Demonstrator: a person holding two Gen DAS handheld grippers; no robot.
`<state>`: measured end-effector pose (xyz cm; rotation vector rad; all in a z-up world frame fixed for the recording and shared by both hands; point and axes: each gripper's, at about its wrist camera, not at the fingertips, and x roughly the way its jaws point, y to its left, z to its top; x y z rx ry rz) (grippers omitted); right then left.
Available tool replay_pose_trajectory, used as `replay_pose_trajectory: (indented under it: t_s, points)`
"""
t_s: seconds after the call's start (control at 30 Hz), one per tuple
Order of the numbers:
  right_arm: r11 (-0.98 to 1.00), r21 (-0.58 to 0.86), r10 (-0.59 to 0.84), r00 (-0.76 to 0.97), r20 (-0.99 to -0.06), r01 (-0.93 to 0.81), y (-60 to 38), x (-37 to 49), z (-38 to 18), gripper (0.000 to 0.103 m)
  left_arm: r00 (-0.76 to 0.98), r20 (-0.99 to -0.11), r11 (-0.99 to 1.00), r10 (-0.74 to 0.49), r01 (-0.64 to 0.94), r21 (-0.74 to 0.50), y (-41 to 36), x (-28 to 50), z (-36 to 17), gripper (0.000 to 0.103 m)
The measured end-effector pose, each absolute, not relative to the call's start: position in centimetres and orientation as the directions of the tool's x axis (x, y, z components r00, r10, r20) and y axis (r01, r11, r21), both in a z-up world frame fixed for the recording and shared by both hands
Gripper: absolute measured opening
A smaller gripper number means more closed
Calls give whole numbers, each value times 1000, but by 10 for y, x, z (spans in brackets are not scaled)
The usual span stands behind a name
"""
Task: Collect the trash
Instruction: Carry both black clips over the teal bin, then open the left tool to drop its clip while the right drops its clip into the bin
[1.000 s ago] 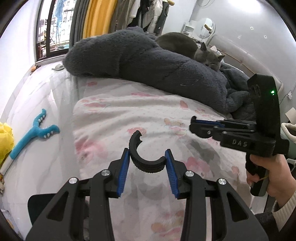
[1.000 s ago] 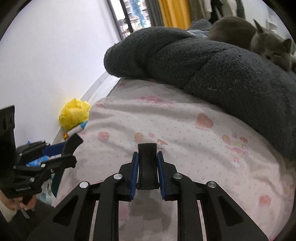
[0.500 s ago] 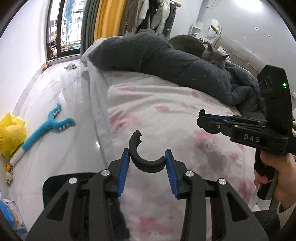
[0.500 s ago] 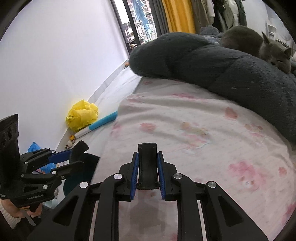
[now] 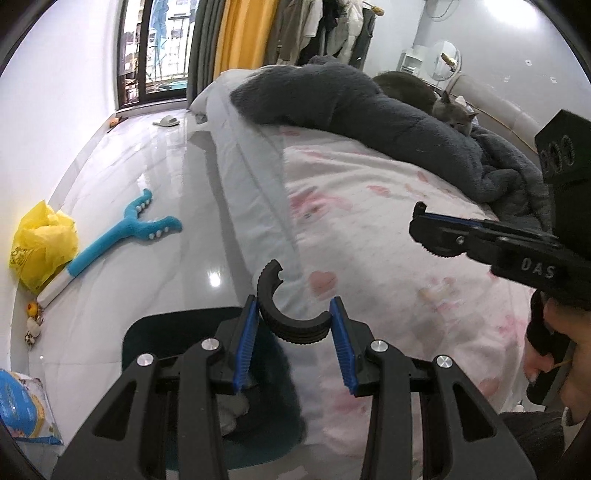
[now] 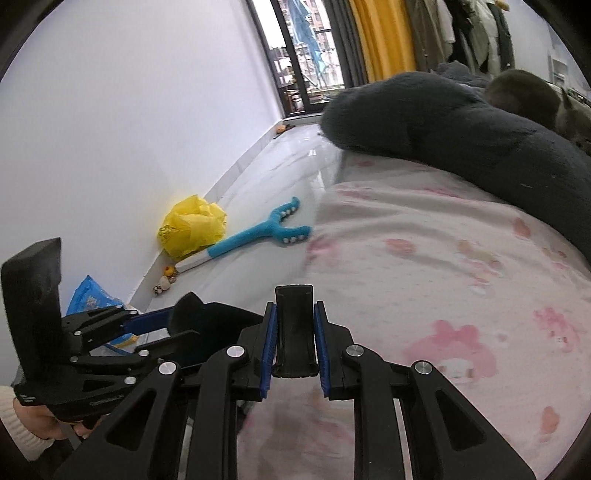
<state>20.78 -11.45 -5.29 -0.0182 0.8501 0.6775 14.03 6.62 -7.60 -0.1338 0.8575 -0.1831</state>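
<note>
A bedroom with a glossy pale tiled floor [image 5: 122, 173], a plain white wall and a balcony door beside a yellow curtain [image 5: 236, 33]. A bed [image 5: 388, 229] with a pink-patterned sheet fills the right side, a dark grey fleece blanket [image 5: 354, 107] piled at its far end with a grey cat [image 5: 454, 114] lying against it. By the wall lie a crumpled yellow plastic bag [image 6: 192, 225] and a blue forked toy [image 6: 266, 230]; a blue packet [image 6: 92, 299] is half hidden behind the left tongs [image 5: 293, 326]. These tongs are part-way closed on a curved black plastic piece [image 5: 284, 317], a broken ring shape. Below them sits a dark teal bin [image 5: 166, 332], mostly covered by the tool; its contents are hard to make out. The right tongs [image 6: 294, 339] are narrow, clamped on a flat black plastic strip [image 6: 294, 325] above the bed's edge. The person's hands are cut off at the frame edges.
</note>
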Motion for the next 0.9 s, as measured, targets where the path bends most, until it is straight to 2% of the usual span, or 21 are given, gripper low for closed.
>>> replay_pose_trajectory:
  t_s: [0.53, 0.9]
  points:
    - [725, 247, 595, 404, -695, -643, -46, 193, -58, 20, 576, -802, 982, -154, 2, -187, 134, 130, -118, 42]
    - [686, 252, 619, 365, -696, -683, -10, 184, -60, 20, 456, -871, 974, -183, -36, -223, 159, 125, -159, 42]
